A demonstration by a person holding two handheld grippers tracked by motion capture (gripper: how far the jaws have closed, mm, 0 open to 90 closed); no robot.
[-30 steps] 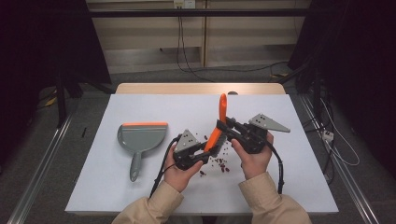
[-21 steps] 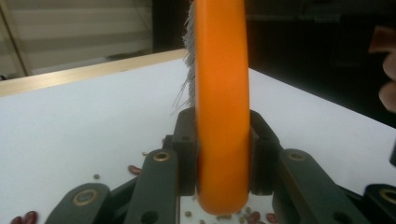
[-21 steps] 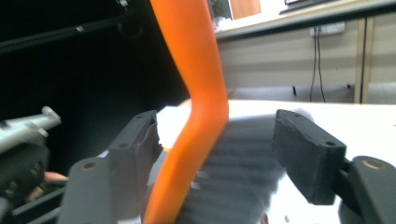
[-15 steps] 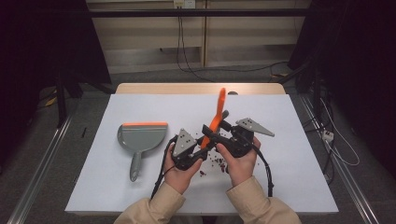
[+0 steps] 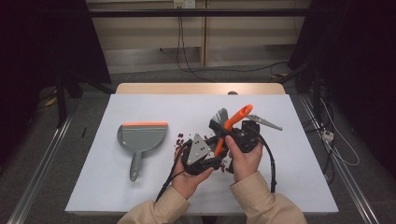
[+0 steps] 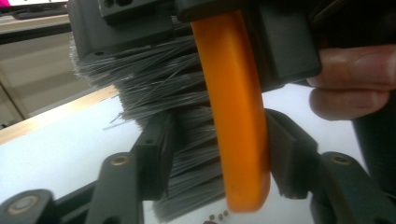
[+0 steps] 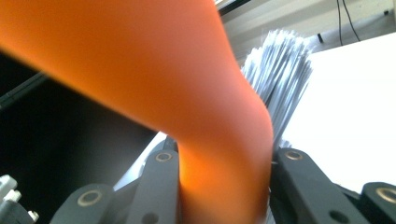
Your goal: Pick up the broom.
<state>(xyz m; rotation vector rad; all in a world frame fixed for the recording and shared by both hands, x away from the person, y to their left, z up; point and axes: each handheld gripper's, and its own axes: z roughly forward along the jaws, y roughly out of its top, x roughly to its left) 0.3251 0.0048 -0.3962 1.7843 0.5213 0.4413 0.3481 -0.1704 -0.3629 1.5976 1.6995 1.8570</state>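
Orange brush (image 5: 229,127) up over table (image 5: 140,196), between left gripper (image 5: 210,156) and right gripper (image 5: 236,135), dustpan (image 5: 140,137) well apart. Left gripper view: jaws just opening, loosely around bristles. Right gripper view: jaws just closing, clamped on handle.

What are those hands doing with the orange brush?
A person is passing a brush between two grippers over the white table. The right gripper has its fingers pressed on the orange handle. The left gripper has just been opening; the handle and grey bristles sit between its fingers, with a gap on the right side. Dark red crumbs lie on the table, and a grey dustpan waits untouched to the left.
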